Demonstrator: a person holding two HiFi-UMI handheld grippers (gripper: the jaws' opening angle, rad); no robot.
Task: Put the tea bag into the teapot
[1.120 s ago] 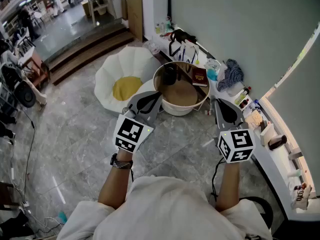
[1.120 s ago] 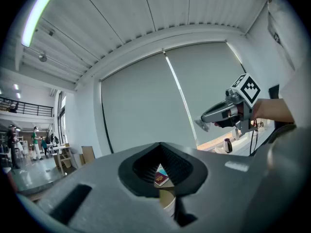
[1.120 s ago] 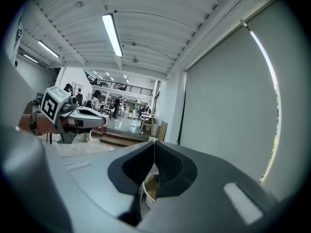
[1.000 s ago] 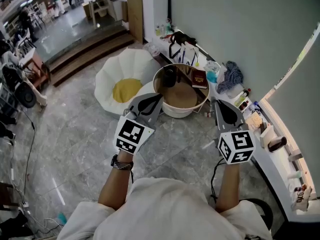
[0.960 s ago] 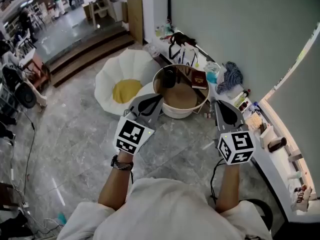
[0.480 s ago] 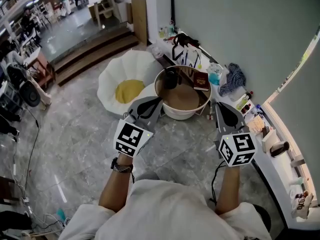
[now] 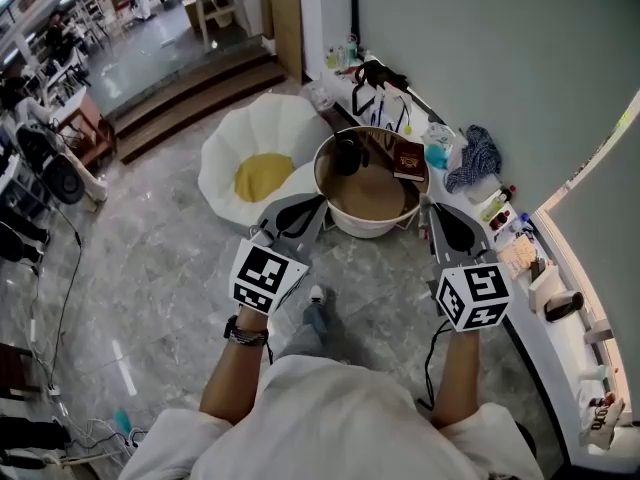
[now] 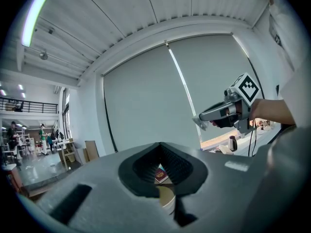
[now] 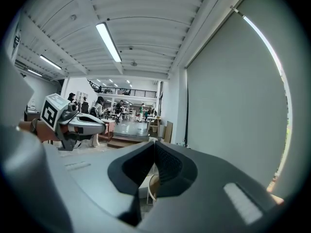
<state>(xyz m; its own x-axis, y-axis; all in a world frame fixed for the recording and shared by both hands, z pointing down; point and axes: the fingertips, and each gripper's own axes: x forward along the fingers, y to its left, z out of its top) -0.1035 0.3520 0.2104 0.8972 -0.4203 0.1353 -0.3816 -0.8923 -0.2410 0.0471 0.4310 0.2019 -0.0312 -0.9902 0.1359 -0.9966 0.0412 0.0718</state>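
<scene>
Jaws together, empty, on my left tool (image 7: 312,200) & right tool (image 7: 436,208), aimed at teapot (image 7: 345,154) on table (image 7: 372,230) ahead, prob. pre-reach.

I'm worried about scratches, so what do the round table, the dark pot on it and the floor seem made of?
The round table: matte tan top, likely wood or bamboo, in a smooth white rim, perhaps painted metal. The dark pot: dull black, maybe cast iron or ceramic; too small to tell. The floor: glossy grey veined stone or tile.
</scene>
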